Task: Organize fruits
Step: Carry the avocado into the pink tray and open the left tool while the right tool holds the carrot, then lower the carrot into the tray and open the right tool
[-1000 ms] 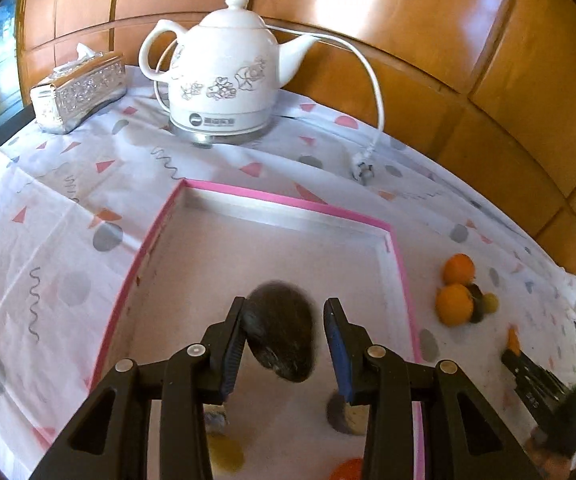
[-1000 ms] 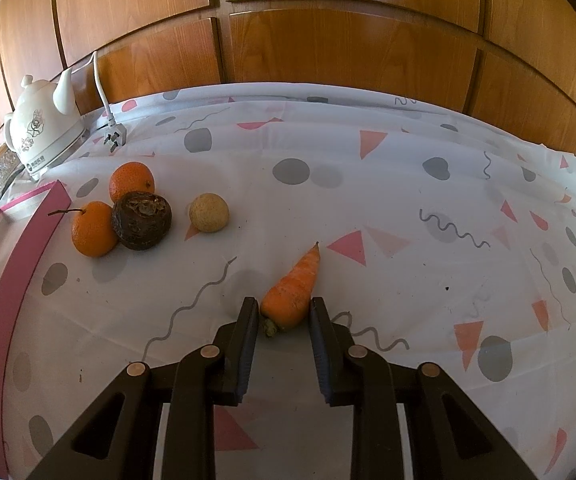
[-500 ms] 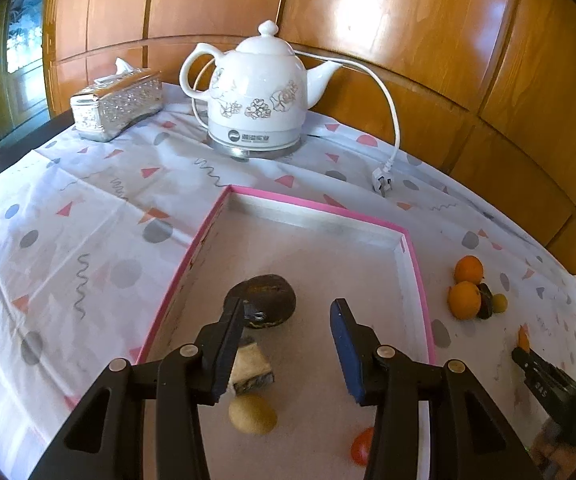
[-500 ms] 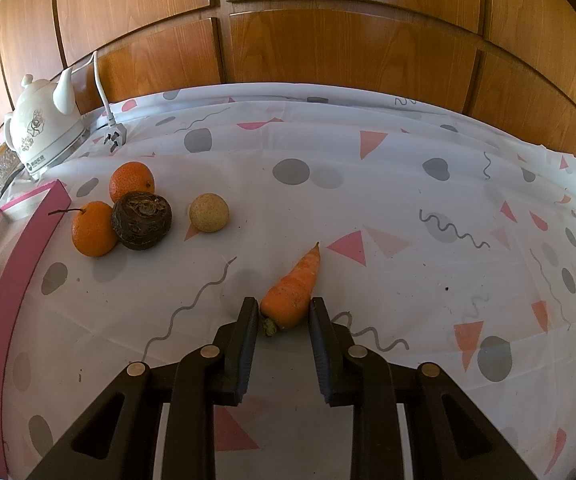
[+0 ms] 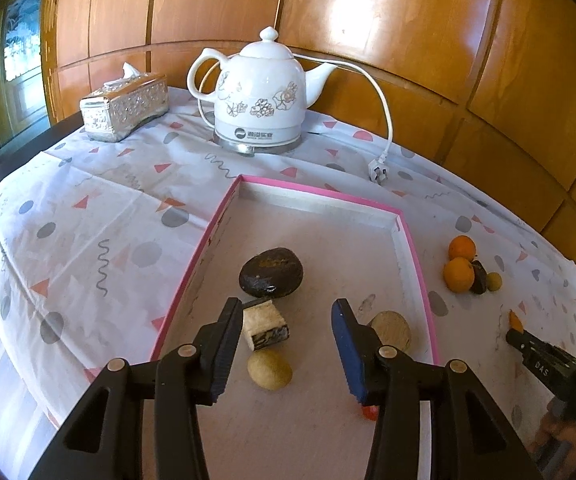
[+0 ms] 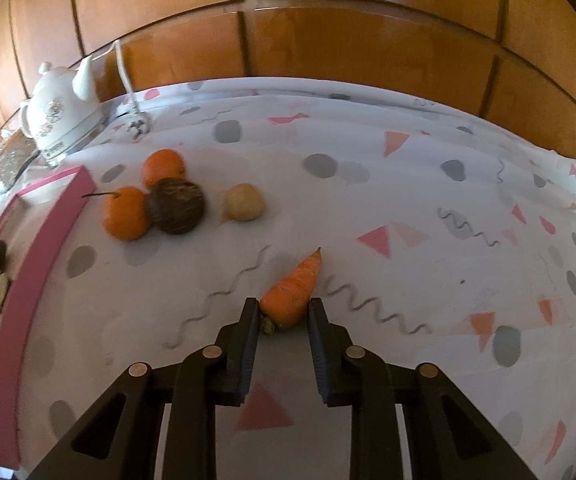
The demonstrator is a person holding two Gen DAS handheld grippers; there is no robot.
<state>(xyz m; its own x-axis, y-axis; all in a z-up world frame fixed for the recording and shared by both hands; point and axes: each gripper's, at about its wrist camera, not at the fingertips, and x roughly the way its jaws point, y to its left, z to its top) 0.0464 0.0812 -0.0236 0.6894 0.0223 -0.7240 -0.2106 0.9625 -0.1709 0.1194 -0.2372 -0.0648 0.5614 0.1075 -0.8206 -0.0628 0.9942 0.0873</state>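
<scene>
A pink-rimmed tray [image 5: 320, 194] holds a dark brown fruit [image 5: 271, 271], a cut cube-shaped piece [image 5: 266, 326], a yellow-green fruit [image 5: 269, 370] and a tan round fruit [image 5: 391, 329]. My left gripper [image 5: 286, 310] is open and empty above the tray. My right gripper [image 6: 282, 312] is shut on the thick end of an orange carrot [image 6: 294, 290], just above the tablecloth. Two oranges [image 6: 126, 212], a dark fruit [image 6: 176, 206] and a pale round fruit [image 6: 244, 202] lie on the cloth beside the tray [image 6: 28, 280].
A white kettle [image 5: 260, 96] with its cord and plug [image 5: 378, 168] stands behind the tray. A silver tissue box [image 5: 126, 106] sits at the back left. Wood panelling closes the back. The table edge runs along the left.
My left gripper let go of the dark brown fruit into the tray, opened wider and drew back and up. My right gripper with the carrot shifted slightly.
</scene>
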